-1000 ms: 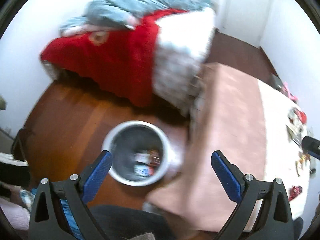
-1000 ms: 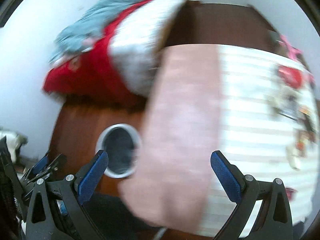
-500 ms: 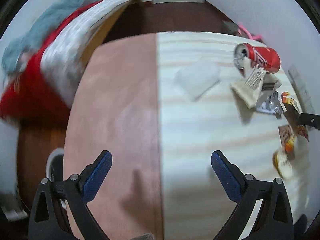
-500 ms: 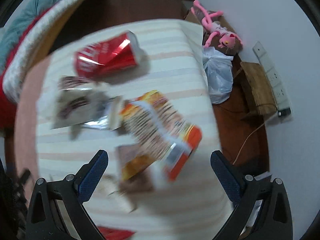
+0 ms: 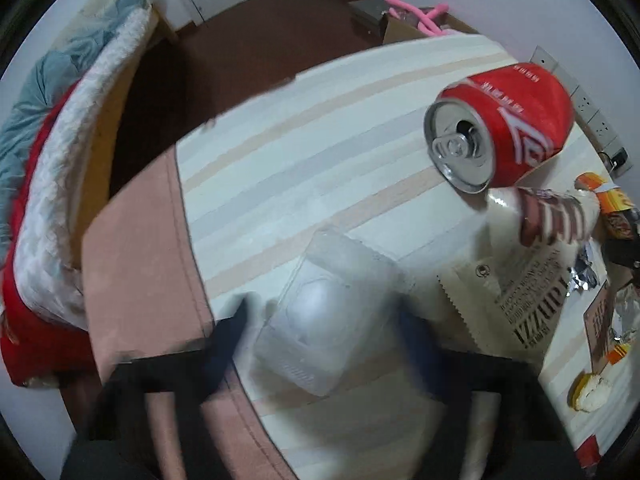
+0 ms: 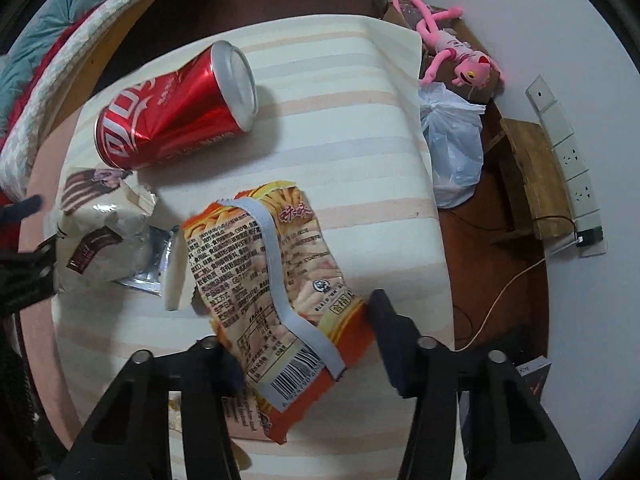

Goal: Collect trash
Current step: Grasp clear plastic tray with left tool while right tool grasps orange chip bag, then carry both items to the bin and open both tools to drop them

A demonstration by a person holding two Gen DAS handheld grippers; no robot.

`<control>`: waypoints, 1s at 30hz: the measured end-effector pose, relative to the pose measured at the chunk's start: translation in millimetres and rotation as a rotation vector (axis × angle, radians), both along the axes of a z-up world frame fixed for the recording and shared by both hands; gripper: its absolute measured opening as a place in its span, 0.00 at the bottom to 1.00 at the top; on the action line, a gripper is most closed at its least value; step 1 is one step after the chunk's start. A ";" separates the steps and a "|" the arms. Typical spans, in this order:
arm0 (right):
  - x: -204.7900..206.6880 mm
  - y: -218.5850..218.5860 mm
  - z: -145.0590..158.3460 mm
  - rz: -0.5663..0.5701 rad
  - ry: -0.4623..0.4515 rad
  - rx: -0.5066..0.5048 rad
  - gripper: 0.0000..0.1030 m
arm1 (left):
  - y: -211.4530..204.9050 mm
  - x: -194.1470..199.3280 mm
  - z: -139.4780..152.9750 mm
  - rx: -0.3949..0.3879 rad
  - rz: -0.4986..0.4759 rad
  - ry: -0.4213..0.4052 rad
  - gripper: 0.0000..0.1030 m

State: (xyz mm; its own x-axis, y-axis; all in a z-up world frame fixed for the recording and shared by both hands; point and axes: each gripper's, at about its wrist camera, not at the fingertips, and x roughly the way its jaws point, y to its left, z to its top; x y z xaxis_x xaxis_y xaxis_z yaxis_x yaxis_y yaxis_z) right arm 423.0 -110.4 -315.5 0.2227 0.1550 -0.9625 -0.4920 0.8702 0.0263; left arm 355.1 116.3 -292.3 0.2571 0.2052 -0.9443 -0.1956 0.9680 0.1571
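Observation:
A clear plastic container (image 5: 332, 304) lies on the striped tablecloth (image 5: 280, 168). My left gripper (image 5: 320, 340) points down over it. Its blurred jaws are closing with the container between them, and I see no firm press. A red soda can (image 5: 504, 120) lies on its side at the upper right, with a white wrapper (image 5: 520, 304) below it. In the right wrist view an orange snack bag (image 6: 272, 276) lies between the jaws of my right gripper (image 6: 304, 344), which are closing. The bag overlaps the left finger (image 6: 208, 368). The right finger (image 6: 388, 340) stands just beside the bag.
The red can (image 6: 172, 116) and a torn white wrapper (image 6: 100, 232) lie beyond the bag. A white plastic bag (image 6: 452, 148), a pink plush toy (image 6: 452, 48), a wooden stool (image 6: 532, 176) and a wall power strip (image 6: 568, 160) are past the table's right edge. A bed (image 5: 48, 184) stands left.
Both hands swung from above the bin and floor to the table and came down. The left now straddles the clear container, the right the orange bag. Both pairs of jaws have narrowed.

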 end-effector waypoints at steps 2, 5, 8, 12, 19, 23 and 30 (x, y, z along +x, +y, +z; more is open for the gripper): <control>-3.7 0.3 5.4 -0.003 -0.011 0.020 0.33 | -2.6 -3.5 2.9 -0.042 0.019 -0.022 0.47; -12.4 0.9 16.7 -0.014 -0.023 0.049 0.19 | -2.1 -20.0 7.6 -0.070 0.111 -0.048 0.47; -25.2 1.3 30.6 -0.020 -0.037 0.091 0.11 | -4.0 -46.6 19.5 -0.074 0.197 -0.096 0.46; -50.1 3.7 55.1 -0.018 -0.039 0.155 0.07 | -15.5 -96.2 45.5 -0.066 0.260 -0.179 0.46; -122.1 35.3 105.8 0.077 -0.034 0.287 0.06 | 4.8 -188.8 107.3 -0.074 0.371 -0.332 0.45; -180.5 79.4 123.7 0.179 0.005 0.359 0.06 | 45.1 -262.0 141.6 -0.084 0.470 -0.409 0.45; -306.2 202.4 113.6 0.417 0.149 0.428 0.06 | 120.9 -409.5 154.8 -0.085 0.691 -0.456 0.45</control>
